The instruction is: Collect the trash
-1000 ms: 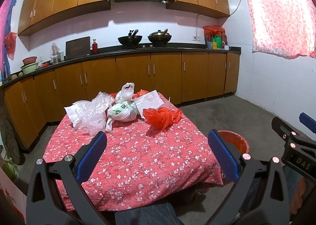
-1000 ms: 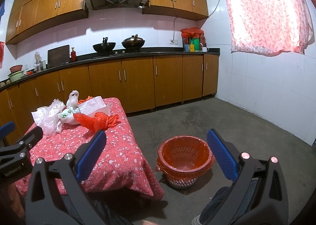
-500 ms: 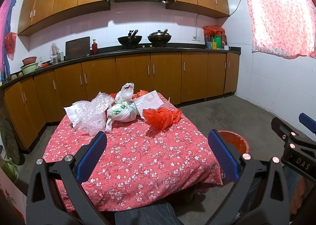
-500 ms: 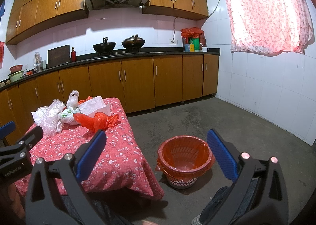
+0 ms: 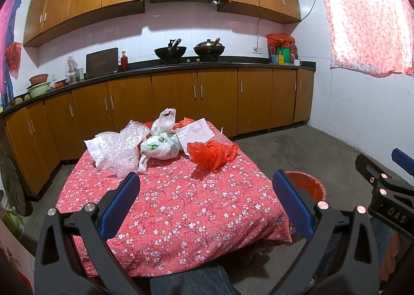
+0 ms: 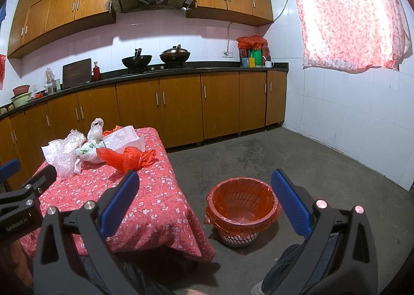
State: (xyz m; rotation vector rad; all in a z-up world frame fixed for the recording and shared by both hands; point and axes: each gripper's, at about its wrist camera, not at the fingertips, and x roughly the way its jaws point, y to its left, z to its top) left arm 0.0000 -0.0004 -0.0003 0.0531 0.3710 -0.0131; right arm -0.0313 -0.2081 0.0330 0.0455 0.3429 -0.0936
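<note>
crumpled red plastic bag, mesh bin

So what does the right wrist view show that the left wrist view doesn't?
Only the right wrist view shows the whole lined trash basket, its inside apparently empty, and the left gripper from the side. Only the left wrist view shows the table's left edge. Both show the red bag, clear wrap and white tied bag.
</note>
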